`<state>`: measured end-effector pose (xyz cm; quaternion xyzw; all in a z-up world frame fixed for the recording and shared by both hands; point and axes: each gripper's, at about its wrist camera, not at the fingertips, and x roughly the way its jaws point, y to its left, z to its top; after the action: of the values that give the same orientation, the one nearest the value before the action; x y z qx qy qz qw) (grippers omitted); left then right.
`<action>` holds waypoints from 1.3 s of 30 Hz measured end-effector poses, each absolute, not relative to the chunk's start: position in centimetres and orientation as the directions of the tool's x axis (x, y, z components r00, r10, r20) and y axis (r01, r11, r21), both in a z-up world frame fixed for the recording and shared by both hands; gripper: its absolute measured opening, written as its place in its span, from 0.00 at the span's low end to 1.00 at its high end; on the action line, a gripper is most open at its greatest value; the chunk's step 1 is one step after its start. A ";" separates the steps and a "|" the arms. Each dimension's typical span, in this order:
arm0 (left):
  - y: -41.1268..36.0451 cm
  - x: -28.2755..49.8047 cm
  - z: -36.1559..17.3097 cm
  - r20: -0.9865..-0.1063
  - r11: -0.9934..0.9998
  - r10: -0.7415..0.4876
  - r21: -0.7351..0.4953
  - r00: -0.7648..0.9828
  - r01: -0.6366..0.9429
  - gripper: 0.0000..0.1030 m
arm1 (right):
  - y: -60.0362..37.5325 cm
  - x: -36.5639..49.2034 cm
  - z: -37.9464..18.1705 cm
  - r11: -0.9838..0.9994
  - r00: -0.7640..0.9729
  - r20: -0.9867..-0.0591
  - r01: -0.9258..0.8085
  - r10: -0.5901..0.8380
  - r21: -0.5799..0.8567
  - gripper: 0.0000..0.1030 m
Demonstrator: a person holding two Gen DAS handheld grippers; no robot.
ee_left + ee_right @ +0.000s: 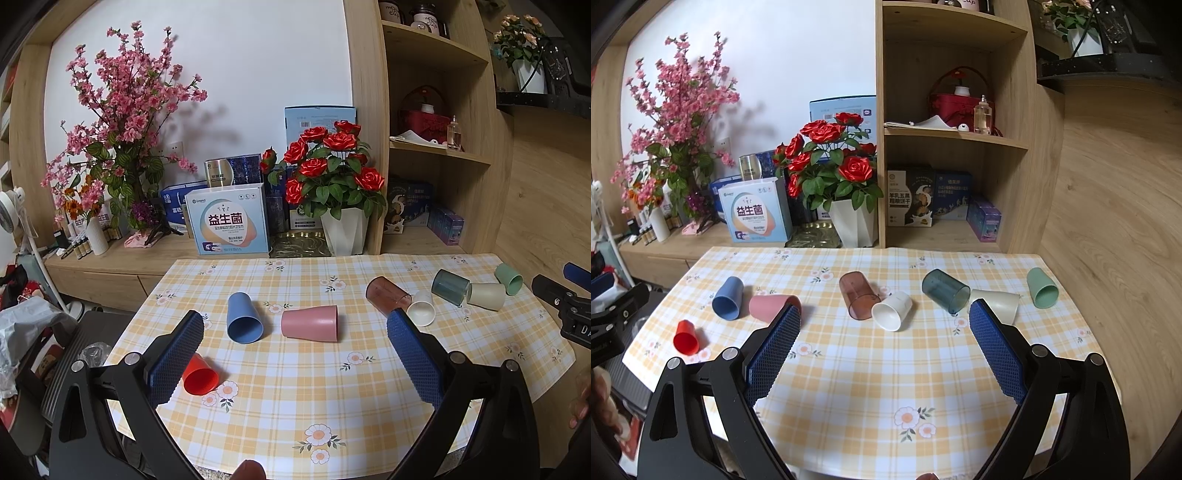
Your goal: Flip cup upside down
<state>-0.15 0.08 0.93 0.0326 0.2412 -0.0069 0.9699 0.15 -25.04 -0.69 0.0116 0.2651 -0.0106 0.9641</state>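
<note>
Cups lying on their sides across the checked tablecloth: red cup near left edge, blue cup and pink cup beside it, five more toward right edge. Risk: rolling off when nudged, being round and light. Left gripper and right gripper spread wide, holding nothing, touching nothing.

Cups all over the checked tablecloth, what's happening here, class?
A person holds a two-finger gripper in each hand above a table with a checked tablecloth. The left gripper and right gripper are both open and hold nothing. Eight cups lie on their sides, among them a red cup, a blue cup, a pink cup and a white cup. None has been turned upside down yet.
</note>
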 end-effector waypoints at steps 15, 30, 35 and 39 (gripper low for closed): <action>0.1 -0.1 0.9 -0.472 0.998 -0.004 0.057 0.881 0.035 0.94 | -25.3 0.0 0.0 0.999 0.864 -0.503 0.030 -0.016 0.020 0.87; 3.8 5.4 -4.8 -0.602 0.998 0.069 0.045 0.796 -0.052 0.94 | -25.8 5.9 -3.9 0.997 0.847 -0.529 -0.020 0.055 0.071 0.87; 8.1 8.4 -7.9 -0.690 0.990 0.056 -0.053 0.722 -0.128 0.94 | -25.3 8.8 -6.9 0.997 0.829 -0.556 -0.011 0.050 0.074 0.87; 13.2 10.2 -10.1 -0.754 0.958 0.040 -0.157 0.655 -0.239 0.94 | -25.0 10.3 -9.8 0.998 0.790 -0.612 -0.005 0.041 0.061 0.87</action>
<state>10.15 13.22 -10.13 -0.1219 0.4078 0.0775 0.9016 10.27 -25.02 -9.83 0.0278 0.3240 0.0124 0.9456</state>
